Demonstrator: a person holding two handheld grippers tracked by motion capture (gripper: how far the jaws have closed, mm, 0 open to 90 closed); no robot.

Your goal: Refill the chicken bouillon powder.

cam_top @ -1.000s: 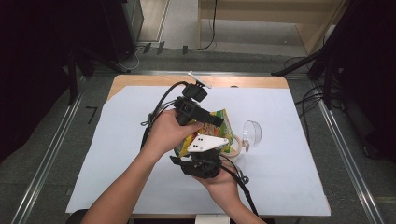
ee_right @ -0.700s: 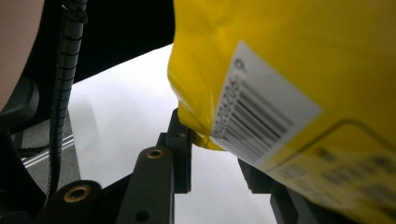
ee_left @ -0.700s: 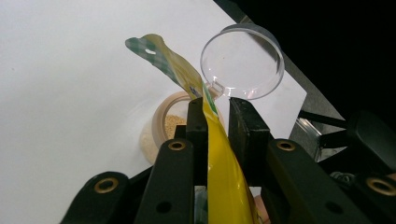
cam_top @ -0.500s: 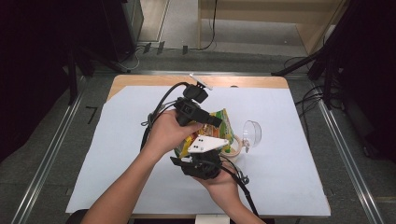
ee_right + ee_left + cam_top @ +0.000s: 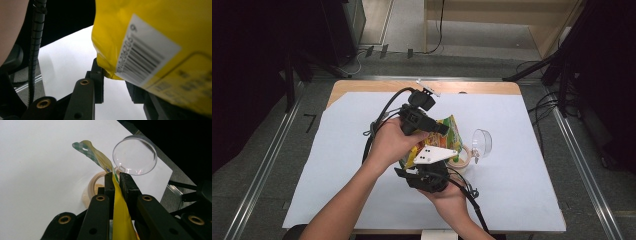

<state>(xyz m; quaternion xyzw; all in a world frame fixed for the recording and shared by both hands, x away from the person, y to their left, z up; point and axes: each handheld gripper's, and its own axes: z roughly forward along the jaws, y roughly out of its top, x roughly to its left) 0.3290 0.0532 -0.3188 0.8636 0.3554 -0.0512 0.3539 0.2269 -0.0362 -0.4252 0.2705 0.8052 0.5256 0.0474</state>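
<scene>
We've got the yellow snack pouch (image 5: 447, 131) held up off the white sheet (image 5: 337, 165) approx mid-table, pinched between both tools. Our left gripper (image 5: 438, 128) sits at the pouch's upper part; its jaws have just been closing and in the left gripper view they're clamped on the pouch (image 5: 119, 212), w/ the thin yellow film running up between the two pads and its green-and-white top edge curling away beyond the tips. Our right gripper (image 5: 426, 172) is lower and nearer to us, under the grey three-cornered plate; in the right gripper view the pouch (image 5: 155, 45), barcode side facing the camera, hangs over and between the jaws, its lower corner resting against the left jaw's tip. The right jaw is mostly covered by the bag, so we can't tell whether the pads actually press on it. Just beyond the left jaws in that gripper's view, a beige bowl (image 5: 94, 187) w/ pale crumbs sits on the sheet below the pouch, and a clear plastic cup (image 5: 135, 155) lies on its side right beside the bowl.
</scene>
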